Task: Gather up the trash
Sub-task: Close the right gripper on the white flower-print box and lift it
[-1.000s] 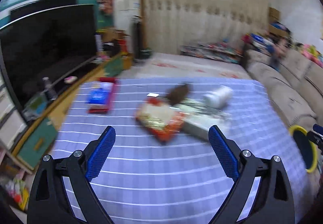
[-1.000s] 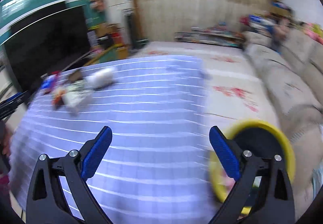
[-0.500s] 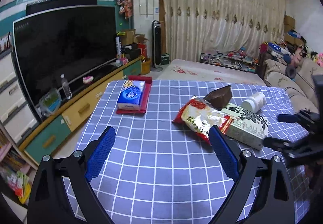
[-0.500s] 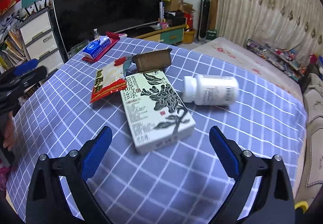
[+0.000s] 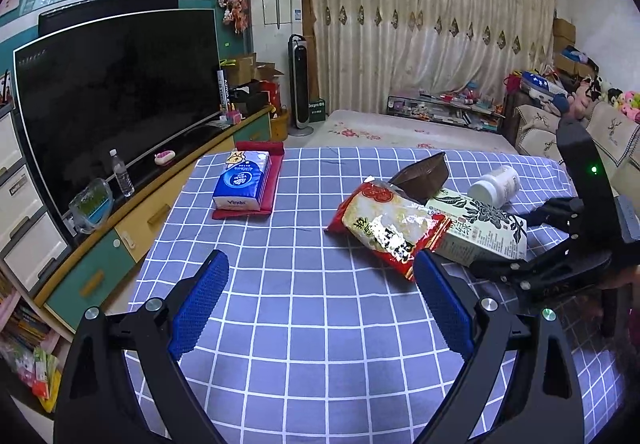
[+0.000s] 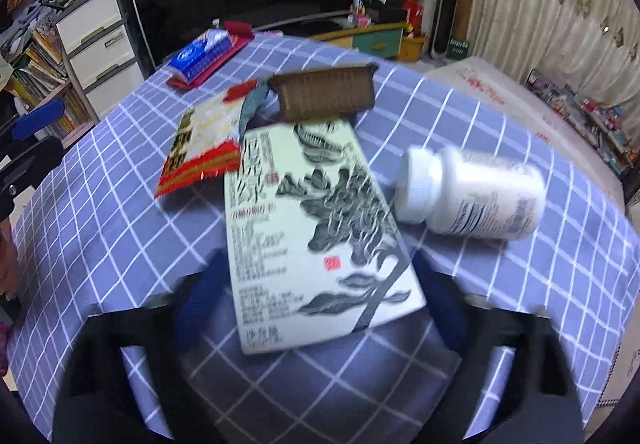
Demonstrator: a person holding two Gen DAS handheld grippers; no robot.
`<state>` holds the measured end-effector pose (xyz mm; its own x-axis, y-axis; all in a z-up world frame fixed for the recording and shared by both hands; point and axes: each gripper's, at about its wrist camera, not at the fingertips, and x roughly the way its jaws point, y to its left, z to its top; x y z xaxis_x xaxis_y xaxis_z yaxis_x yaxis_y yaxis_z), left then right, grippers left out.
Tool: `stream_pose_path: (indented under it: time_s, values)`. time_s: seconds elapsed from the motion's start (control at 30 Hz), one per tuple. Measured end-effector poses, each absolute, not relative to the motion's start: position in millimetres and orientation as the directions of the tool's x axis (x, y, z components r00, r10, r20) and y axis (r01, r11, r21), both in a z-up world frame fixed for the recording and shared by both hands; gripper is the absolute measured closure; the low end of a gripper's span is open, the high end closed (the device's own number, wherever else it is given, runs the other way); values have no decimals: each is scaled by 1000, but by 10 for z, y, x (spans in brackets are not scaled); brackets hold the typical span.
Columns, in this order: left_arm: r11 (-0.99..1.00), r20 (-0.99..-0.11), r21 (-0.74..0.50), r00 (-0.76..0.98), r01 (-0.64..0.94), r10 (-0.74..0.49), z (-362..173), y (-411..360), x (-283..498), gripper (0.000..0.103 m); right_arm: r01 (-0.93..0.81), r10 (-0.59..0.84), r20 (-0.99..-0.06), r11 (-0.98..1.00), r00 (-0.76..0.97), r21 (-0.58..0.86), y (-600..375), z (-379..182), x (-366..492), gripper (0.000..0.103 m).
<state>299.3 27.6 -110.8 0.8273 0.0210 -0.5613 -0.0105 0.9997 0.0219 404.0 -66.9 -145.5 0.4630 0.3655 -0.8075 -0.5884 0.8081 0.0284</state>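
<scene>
A pale green tea box (image 6: 316, 220) with a flower print lies flat on the blue checked tablecloth (image 6: 120, 204). My right gripper (image 6: 320, 276) straddles its near end. Its jaws are closing, one blue pad beside each long side, and motion blur hides any contact. A white pill bottle (image 6: 476, 196) lies on its side right of the box. A red snack bag (image 6: 204, 140) and a brown ribbed tray (image 6: 324, 94) lie beyond it. My left gripper (image 5: 320, 260) hangs open and empty over bare cloth, short of the snack bag (image 5: 388, 228).
A blue tissue pack (image 5: 242, 180) on a red holder sits at the table's far left. A large TV (image 5: 112, 92) and low cabinet run along the left edge. A sofa (image 5: 608, 132) stands to the right. A person's hand (image 6: 6, 268) shows at the left edge.
My right gripper swung from the table's side onto the pile, dropped over the tea box, and its jaws narrowed. The left gripper's view settled and barely shifted.
</scene>
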Motion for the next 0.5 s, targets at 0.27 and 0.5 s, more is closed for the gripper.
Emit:
stream_pose_path:
  time_s: [0.27,0.5]
  values:
    - [1000,-582,19,813,15,-1,-1179,230,3023,11,-534,326,-792,846,517,0,-885,-1448,3459,29]
    - [998,-577,41,816,46,-13,-1183,103,2984,11,-393,293,-773,917,563,61,-1510,-1431,2800,29]
